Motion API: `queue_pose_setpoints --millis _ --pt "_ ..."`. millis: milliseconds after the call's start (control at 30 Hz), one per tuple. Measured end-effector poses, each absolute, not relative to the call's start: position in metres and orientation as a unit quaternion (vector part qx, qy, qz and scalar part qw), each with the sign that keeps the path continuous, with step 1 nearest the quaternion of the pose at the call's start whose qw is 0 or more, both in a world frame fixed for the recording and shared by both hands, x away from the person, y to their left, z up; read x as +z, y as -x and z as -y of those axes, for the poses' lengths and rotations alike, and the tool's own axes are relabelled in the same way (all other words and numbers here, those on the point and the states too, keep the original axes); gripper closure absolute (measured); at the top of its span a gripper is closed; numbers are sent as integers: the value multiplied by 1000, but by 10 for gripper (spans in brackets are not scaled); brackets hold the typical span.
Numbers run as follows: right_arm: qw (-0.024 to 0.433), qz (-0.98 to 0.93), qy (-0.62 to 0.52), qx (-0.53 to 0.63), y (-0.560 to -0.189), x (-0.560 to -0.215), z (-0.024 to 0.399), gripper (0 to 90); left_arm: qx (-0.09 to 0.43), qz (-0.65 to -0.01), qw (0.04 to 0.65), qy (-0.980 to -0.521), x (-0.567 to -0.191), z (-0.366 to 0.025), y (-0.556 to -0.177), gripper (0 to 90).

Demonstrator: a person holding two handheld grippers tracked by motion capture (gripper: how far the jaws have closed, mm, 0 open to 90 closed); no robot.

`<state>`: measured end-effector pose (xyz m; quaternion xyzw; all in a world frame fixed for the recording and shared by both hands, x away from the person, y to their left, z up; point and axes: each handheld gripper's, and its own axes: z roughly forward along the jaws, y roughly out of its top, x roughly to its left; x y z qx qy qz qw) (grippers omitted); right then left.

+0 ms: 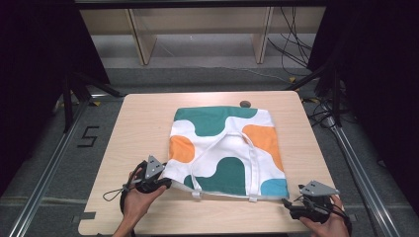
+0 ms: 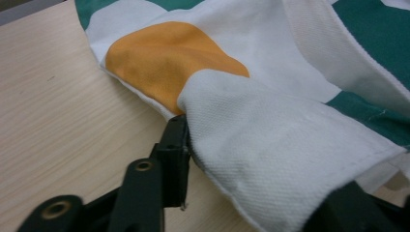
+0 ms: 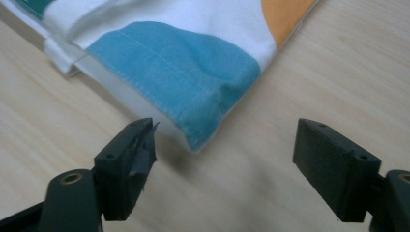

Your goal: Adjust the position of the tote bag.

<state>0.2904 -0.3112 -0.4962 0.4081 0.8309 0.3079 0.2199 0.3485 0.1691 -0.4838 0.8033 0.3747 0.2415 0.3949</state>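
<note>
While the left hand-held gripper (image 2: 227, 159) pinches the bag (image 1: 225, 148) corner, the right hand-held gripper (image 3: 225, 164), spread wide, risks catching one layer only.

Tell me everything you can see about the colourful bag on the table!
The bag is white woven cloth with green, orange and blue blobs. It lies flat on the wooden table, and its two white straps are folded back over it. The left gripper has its jaws around the near left corner, which is lifted and bunched. The right gripper waits open just before the blue corner, not touching it.
</note>
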Motion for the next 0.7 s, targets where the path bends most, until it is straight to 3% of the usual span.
queue_pose_setpoints --millis 167,367,500,600,700 --pt "237 -838 -394 294 -303 -500 302 254 238 -376 391 -806 -485 -169 -351 672" --pt "265 -826 -384 316 -313 -496 289 416 241 -356 368 -824 -486 -170 -351 720" --pt "264 -832 -387 297 -327 -503 283 457 237 -351 363 -830 -487 -171 -351 725" --pt "265 -846 -364 287 -336 -502 282 623 239 -344 355 -836 -488 -172 -351 727" --pt "262 -844 -370 287 -336 -502 282 705 239 -334 355 -840 -489 -173 -352 730"
